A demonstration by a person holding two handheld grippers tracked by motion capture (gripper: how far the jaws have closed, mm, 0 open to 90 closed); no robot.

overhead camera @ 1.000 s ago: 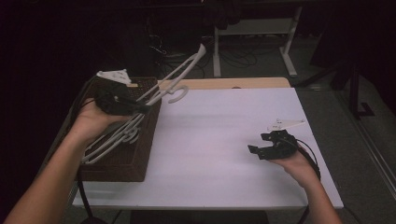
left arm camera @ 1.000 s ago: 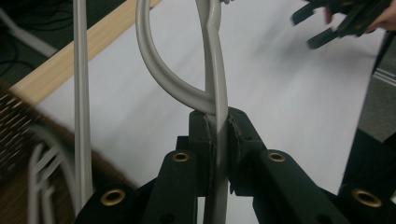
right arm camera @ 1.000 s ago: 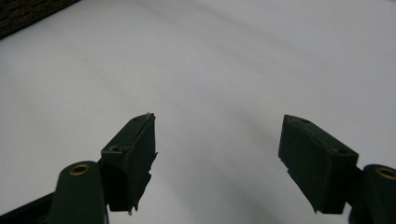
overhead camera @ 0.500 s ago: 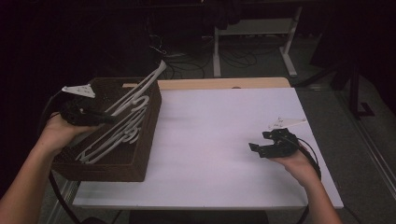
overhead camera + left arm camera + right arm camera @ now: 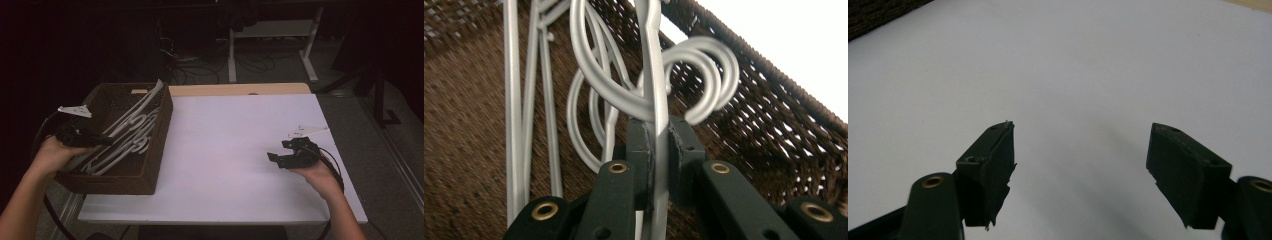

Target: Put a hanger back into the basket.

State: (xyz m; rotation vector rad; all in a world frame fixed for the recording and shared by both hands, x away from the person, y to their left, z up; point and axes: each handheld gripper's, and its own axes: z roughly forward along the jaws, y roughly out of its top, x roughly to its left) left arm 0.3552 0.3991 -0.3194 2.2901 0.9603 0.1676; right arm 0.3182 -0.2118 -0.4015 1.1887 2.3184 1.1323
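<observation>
A brown woven basket [image 5: 155, 150] stands at the table's left edge with several white plastic hangers [image 5: 127, 142] lying in it. My left gripper [image 5: 102, 141] [image 5: 658, 160] is shut on one white hanger [image 5: 655, 95], its pads clamping the hanger's thin bar just below the curled hooks; that hanger slants low over the basket [image 5: 469, 150]. My right gripper [image 5: 275, 159] [image 5: 1080, 165] rests open over the white tabletop at the right, with nothing between its jaws.
The white table top [image 5: 235, 150] spreads between basket and right hand. A wooden strip [image 5: 240, 89] runs along the far edge. Beyond it, on the dark floor, are cables and a white desk frame [image 5: 270, 45].
My left hand has swung left and down with the hanger, from raised above the basket's right side to low over the basket. The right gripper has stayed put.
</observation>
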